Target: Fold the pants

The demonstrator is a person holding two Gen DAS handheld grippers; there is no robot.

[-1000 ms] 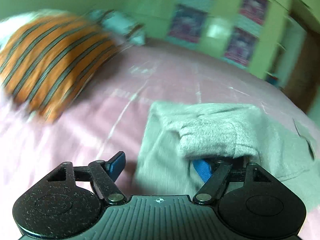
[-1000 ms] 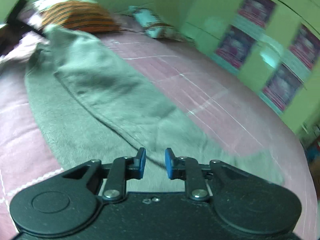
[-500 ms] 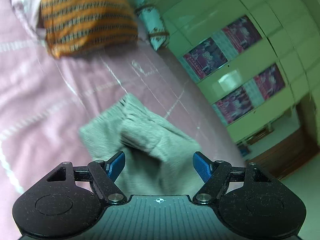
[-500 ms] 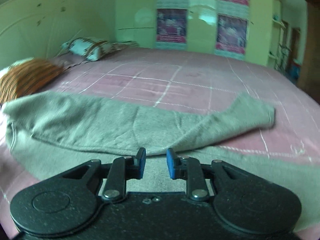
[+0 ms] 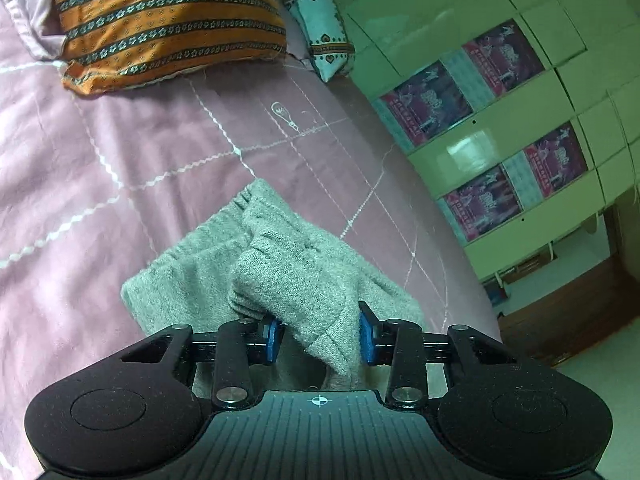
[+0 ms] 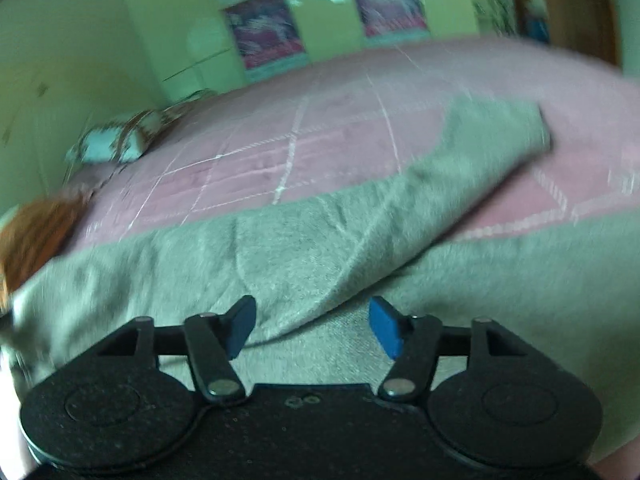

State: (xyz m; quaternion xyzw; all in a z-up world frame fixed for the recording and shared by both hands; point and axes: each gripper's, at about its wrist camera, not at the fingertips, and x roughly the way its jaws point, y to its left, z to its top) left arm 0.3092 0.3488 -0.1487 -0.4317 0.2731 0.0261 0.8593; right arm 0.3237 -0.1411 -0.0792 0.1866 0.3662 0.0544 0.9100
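Note:
Grey knit pants (image 5: 280, 264) lie on a pink bed. In the left wrist view my left gripper (image 5: 318, 336) has a thick fold of the waistband end between its blue pads (image 5: 272, 338), which are still a hand-width apart and touching the cloth on both sides. In the right wrist view the pants (image 6: 320, 248) spread across the bed with one leg end (image 6: 504, 132) at the far right. My right gripper (image 6: 312, 328) is open and empty just above a fold of the cloth.
An orange striped pillow (image 5: 160, 20) and a small blue-white pillow (image 5: 320, 28) lie at the bed's head. The pink bedspread (image 5: 100, 160) surrounds the pants. Green wardrobe doors with posters (image 5: 480, 120) stand beyond the bed.
My left gripper's jaws have narrowed onto the bunched waistband end. My right gripper has opened from nearly shut and released the cloth; its view is swinging and blurred.

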